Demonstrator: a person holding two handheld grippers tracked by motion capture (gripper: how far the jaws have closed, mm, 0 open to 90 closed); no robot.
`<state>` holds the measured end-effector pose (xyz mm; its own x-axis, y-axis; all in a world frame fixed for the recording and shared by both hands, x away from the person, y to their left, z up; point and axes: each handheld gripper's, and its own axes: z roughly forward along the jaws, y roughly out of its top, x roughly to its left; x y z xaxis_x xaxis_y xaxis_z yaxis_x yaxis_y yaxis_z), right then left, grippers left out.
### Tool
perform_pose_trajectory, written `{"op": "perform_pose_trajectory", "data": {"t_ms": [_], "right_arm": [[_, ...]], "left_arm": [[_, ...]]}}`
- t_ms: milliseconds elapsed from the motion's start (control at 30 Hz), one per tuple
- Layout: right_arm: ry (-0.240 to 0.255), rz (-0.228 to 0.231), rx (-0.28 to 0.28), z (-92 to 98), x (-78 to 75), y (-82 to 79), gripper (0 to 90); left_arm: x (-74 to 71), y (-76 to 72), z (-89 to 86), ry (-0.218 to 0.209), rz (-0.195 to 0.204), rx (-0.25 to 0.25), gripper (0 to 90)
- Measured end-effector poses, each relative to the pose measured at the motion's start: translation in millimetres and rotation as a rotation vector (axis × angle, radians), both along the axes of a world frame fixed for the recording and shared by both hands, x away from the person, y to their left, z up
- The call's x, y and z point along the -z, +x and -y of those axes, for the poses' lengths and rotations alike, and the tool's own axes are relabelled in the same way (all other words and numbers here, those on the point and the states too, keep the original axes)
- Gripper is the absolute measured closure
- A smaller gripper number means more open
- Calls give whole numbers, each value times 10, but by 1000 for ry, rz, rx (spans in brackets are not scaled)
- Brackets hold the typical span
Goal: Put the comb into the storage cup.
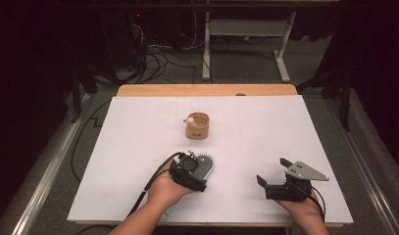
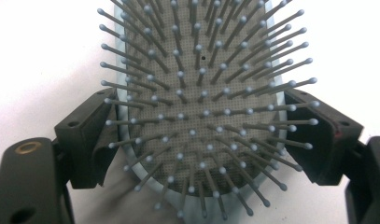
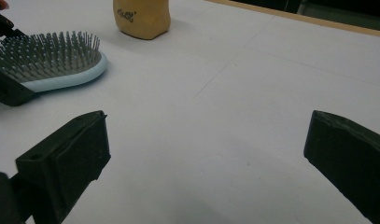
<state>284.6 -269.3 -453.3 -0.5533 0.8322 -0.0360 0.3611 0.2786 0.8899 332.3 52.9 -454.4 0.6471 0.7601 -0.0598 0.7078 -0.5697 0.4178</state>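
The hairbrush [image 2: 201, 116] lies closest to the lens in the left gripper view, bristles up, its pale blue rim and grey cushion between the two black jaws of the left hand-held gripper [image 1: 194, 169]; the jaws press on the rim from either side, clamped on the brush head; in the high view the brush [image 1: 207, 165] rests on the white tabletop [image 1: 138, 147] near the front edge, left of centre, its head pointing away from the person and the left hand [image 1: 167, 188] wrapped round the gripper body just behind it; in the right gripper view the brush [image 3: 52, 65] lies flat on the surface at the upper left; beyond the brush, toward the middle of the tabletop and well apart from it, stands a tan cup-like holder [image 1: 197, 125] with a small figure on its rim; the right hand-held gripper [image 1: 273, 175] rests near the front right of the tabletop, held by the right hand [image 1: 302, 205], its jaws spread wide with nothing but bare surface between them, a grey three-cornered plate on top
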Motion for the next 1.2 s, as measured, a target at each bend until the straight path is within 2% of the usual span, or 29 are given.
{"op": "perform_pose_trajectory", "data": {"t_ms": [300, 600, 1033, 1200], "right_arm": [[0, -2, 3, 1, 4, 1, 13], [1, -2, 11, 7, 4, 2, 14], [5, 2, 18, 24, -2, 3, 15], [6, 2, 20, 25, -3, 1, 15]], "left_arm": [[-4, -1, 8, 6, -4, -11, 199], [-28, 22, 41, 31, -26, -17, 205], [-51, 4, 42, 42, 3, 1, 207], [-98, -7, 7, 24, 16, 4, 207]]}}
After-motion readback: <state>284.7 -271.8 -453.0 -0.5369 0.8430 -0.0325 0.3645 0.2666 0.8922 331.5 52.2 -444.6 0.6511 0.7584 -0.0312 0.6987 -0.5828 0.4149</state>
